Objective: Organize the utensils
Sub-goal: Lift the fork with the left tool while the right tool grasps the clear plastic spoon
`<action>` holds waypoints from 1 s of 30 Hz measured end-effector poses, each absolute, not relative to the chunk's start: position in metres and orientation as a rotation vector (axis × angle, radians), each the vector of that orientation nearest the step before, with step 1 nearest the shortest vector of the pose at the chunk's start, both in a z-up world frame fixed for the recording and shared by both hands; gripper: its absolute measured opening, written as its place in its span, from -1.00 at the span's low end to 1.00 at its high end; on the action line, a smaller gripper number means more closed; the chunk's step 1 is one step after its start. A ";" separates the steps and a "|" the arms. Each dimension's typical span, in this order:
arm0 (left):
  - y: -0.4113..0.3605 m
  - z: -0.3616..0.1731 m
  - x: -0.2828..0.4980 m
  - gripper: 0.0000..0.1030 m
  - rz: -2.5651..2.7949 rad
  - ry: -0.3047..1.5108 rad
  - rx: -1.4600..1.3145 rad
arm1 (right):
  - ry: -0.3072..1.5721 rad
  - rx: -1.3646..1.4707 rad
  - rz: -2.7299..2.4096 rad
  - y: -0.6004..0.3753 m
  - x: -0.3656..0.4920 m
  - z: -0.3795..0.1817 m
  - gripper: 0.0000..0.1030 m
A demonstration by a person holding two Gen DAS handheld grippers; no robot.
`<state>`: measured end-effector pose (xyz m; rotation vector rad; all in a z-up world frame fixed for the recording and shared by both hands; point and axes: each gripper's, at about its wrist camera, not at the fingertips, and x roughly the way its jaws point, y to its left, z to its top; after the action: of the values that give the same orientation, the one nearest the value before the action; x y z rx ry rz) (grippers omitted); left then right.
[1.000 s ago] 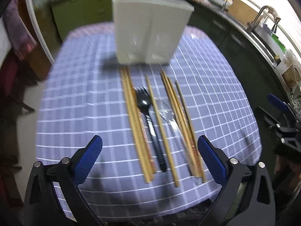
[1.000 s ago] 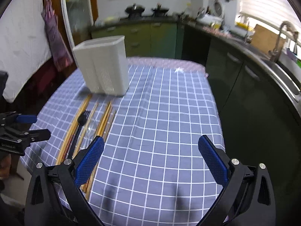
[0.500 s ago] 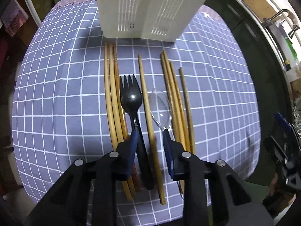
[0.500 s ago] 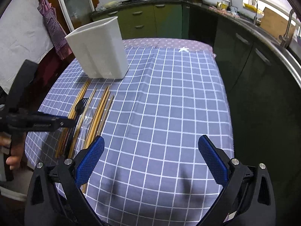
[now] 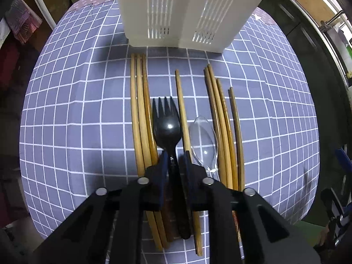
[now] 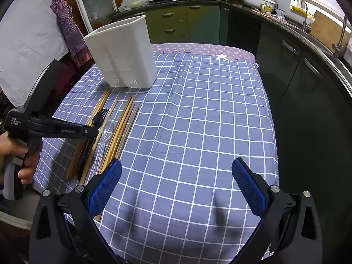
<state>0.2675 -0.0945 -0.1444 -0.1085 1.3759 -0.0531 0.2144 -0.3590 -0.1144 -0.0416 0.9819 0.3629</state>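
Observation:
A black plastic fork (image 5: 166, 127) lies on the checked blue tablecloth (image 5: 66, 114) among several wooden chopsticks (image 5: 140, 118) and a clear plastic spoon (image 5: 203, 138). My left gripper (image 5: 174, 156) is down at the table with its blue pads closed on the fork's neck. A white slotted utensil holder (image 5: 184, 11) stands just beyond the utensils. In the right wrist view my right gripper (image 6: 176, 184) is open and empty above the cloth, right of the utensils (image 6: 114, 129); the left gripper (image 6: 94, 131) and holder (image 6: 123, 55) show there too.
The table's near edge runs just below the utensil handles (image 5: 176, 250). Dark green kitchen cabinets (image 6: 297, 70) and a counter with a sink stand to the right. A cloth hangs at the left (image 6: 70, 30).
My left gripper has dropped from above the table down to the utensils and narrowed from wide open to closed on the fork's neck. The right gripper stayed open, shifting slightly.

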 end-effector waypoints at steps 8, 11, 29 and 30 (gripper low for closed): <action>-0.108 -0.151 0.277 -0.75 -0.043 1.358 -0.074 | 0.992 -0.072 0.356 -0.353 0.211 -0.117 0.92; -0.118 -0.152 0.275 -0.76 -0.039 1.317 -0.004 | 1.006 -0.069 0.378 -0.349 0.210 -0.116 0.92; -0.076 -0.049 0.209 -0.83 -0.087 0.921 -0.077 | 1.261 -0.118 0.580 -0.252 0.238 -0.129 -0.32; -0.065 -0.046 0.204 -0.83 -0.087 0.911 -0.076 | 1.276 -0.130 0.586 -0.244 0.239 -0.132 -0.45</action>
<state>0.2039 -0.0648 -0.0456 -0.0759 0.9109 -0.0868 0.2395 -0.2436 -0.1322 -0.1304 1.2755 0.5859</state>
